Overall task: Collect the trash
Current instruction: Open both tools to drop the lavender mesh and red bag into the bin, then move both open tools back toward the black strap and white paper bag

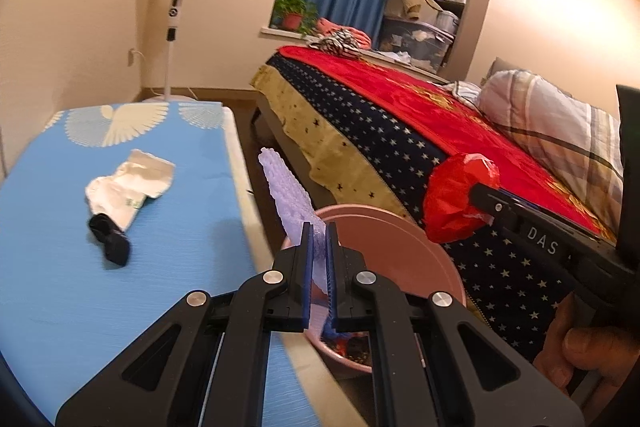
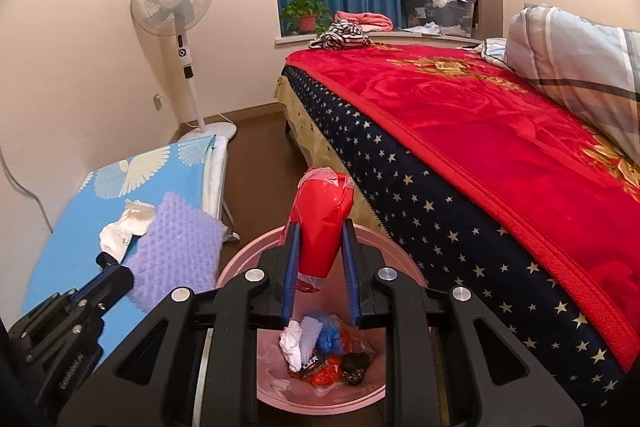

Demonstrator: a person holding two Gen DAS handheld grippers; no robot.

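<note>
My left gripper (image 1: 319, 231) is shut on a purple bubble-wrap sheet (image 1: 286, 193) and holds it over the near rim of the pink trash bin (image 1: 400, 247). The sheet also shows in the right wrist view (image 2: 176, 251). My right gripper (image 2: 320, 231) is shut on a crumpled red plastic bag (image 2: 322, 219) directly above the pink bin (image 2: 240, 263), which holds several pieces of trash (image 2: 320, 347). The red bag also shows in the left wrist view (image 1: 452, 199). A white wrapper (image 1: 128, 183) and a black scrap (image 1: 110, 239) lie on the blue table (image 1: 60, 267).
A bed with a red blanket (image 2: 480, 131) and star-patterned side runs along the right, close to the bin. A standing fan (image 2: 172, 3) is in the far corner. Dark floor lies between the table and the bed.
</note>
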